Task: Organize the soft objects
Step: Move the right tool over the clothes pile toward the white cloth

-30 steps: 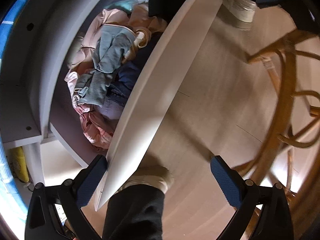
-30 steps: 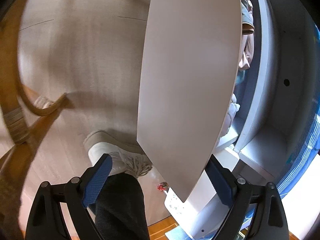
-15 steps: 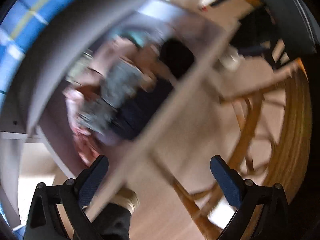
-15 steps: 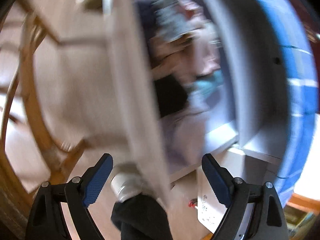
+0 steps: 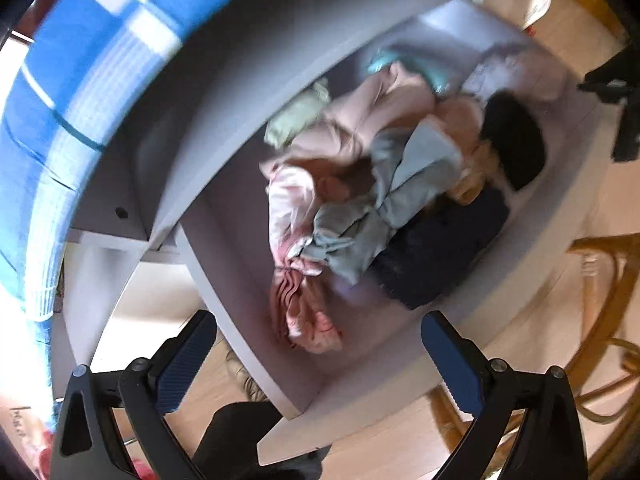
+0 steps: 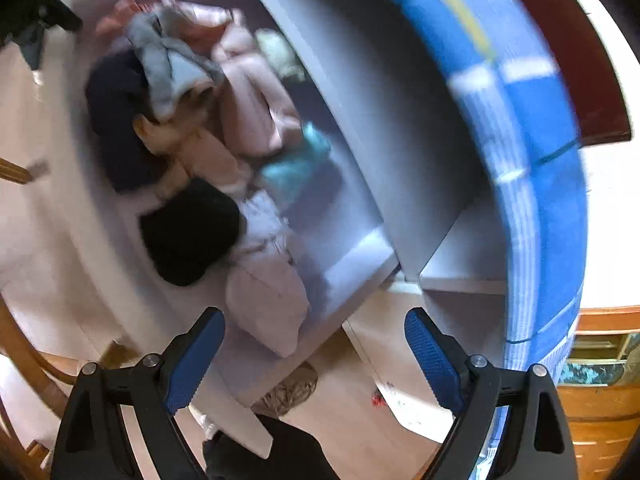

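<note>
A: Where is the heap of clothes (image 5: 384,200) found?

B: It is seen lying loose in an open white drawer (image 5: 224,264). A black piece (image 6: 188,236) lies at one end of the drawer, a grey garment (image 5: 400,184) on top near the middle, and a pink striped piece (image 5: 304,320) at the other end.

A: And the tongs?

B: The left gripper (image 5: 320,354) is spread wide, nothing between the jaws. The right gripper (image 6: 316,354) is likewise held apart and empty; both are poised above the drawer, clear of the cloth.

A: What could go wrong?

B: Since the pieces are tangled, two may be lifted when one is pinched. A trailing sleeve could also be snagged on the drawer's rim.

A: Counts?

B: Two grippers and one drawer are counted. Roughly eight garments are judged; blur prevents certainty. A rattan chair (image 5: 600,320) is seen just beyond the drawer's front.
</note>
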